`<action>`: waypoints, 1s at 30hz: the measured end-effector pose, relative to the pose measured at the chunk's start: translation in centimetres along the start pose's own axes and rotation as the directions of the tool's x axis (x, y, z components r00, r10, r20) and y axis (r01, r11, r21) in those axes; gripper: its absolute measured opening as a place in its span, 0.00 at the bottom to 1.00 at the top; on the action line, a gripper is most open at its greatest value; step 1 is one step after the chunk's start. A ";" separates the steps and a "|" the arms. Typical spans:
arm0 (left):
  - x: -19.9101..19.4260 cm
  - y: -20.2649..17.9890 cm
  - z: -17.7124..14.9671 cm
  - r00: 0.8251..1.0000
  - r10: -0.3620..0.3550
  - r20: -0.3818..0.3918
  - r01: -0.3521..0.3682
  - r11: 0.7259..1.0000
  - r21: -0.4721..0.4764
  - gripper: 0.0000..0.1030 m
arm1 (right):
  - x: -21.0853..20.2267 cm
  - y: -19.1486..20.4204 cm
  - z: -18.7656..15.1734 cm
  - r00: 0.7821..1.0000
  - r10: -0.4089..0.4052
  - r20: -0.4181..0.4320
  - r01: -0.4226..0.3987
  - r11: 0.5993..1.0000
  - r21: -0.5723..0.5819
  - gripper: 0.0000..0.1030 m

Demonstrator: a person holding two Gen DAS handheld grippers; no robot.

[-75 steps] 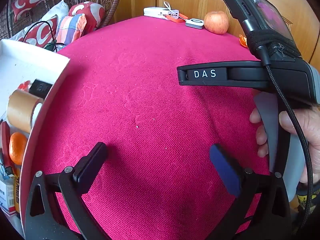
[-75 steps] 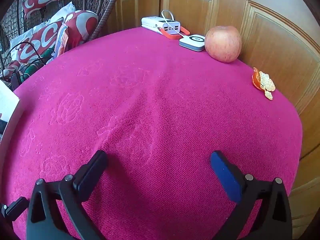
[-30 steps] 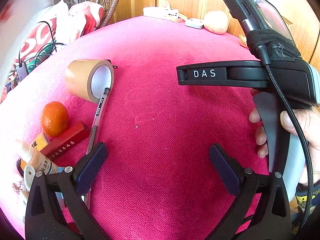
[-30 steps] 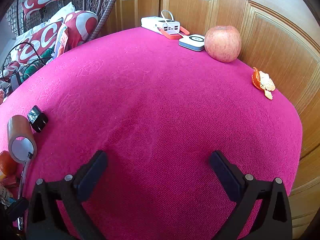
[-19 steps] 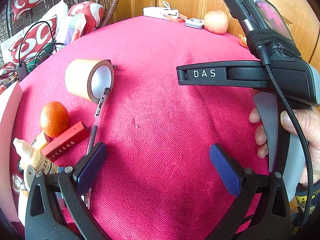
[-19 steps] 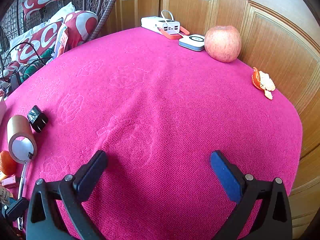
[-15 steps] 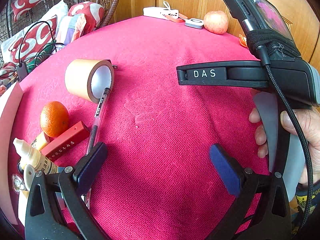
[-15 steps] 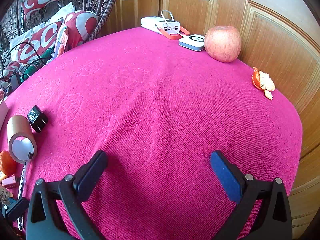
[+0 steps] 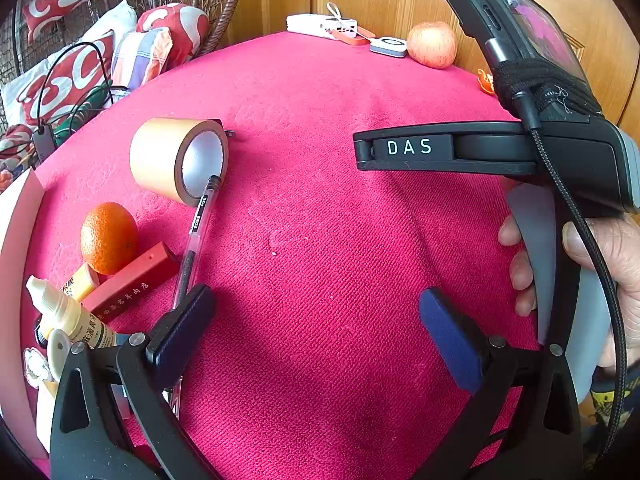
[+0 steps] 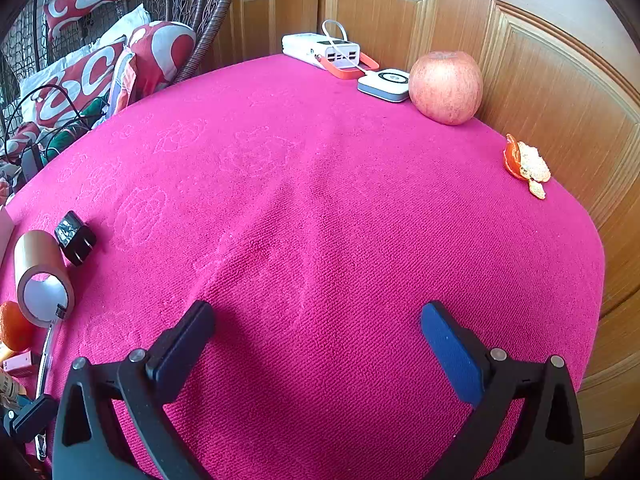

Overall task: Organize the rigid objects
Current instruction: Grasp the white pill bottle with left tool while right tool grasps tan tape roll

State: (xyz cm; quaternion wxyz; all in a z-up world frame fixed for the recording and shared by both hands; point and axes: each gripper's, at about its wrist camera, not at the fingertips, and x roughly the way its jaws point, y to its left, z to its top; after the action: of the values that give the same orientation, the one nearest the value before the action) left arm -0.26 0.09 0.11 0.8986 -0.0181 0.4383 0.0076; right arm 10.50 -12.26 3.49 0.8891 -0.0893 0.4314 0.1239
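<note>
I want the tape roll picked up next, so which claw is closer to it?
Left. The left claw sits just in front of the tape roll, its left finger beside the pen that leans on the roll. The right claw is farther off to the roll's right.

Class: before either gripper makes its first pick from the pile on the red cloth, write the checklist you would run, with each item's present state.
1. Left gripper open, empty: ok.
2. Right gripper open, empty: ok.
3. Pen free to lift: not ok, tip rests in the tape roll.
4. Orange clear of neighbours: not ok, red box touches it.
5. Plug reachable: ok.
6. Destination box: cannot tell.
</note>
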 end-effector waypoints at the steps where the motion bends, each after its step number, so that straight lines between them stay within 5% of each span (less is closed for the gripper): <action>1: 0.0 0.0 0.0 1.000 0.000 -0.001 0.000 1.000 0.000 1.00 | 0.0 0.0 0.0 1.000 0.000 0.000 0.000 1.000 0.000 1.00; 25: -0.6 -0.1 -0.2 1.000 -0.019 -0.004 0.019 1.000 0.008 1.00 | -0.1 0.0 0.0 1.000 0.003 -0.002 -0.003 1.000 0.003 1.00; 27: -1.7 -0.3 -0.5 0.997 -0.067 0.029 0.067 0.998 0.013 1.00 | -0.1 -0.1 0.0 1.000 0.004 -0.001 -0.004 1.000 0.003 1.00; 30: -4.5 -0.2 -0.4 0.991 -0.045 0.126 0.043 0.999 0.019 1.00 | -0.1 0.0 0.0 1.000 0.005 -0.001 -0.005 1.000 0.005 1.00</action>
State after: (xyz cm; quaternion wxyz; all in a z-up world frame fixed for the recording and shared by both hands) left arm -3.35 -0.10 3.38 0.9247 -0.0199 0.3800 -0.0145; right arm 10.45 -12.32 3.55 0.8889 -0.0861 0.4322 0.1253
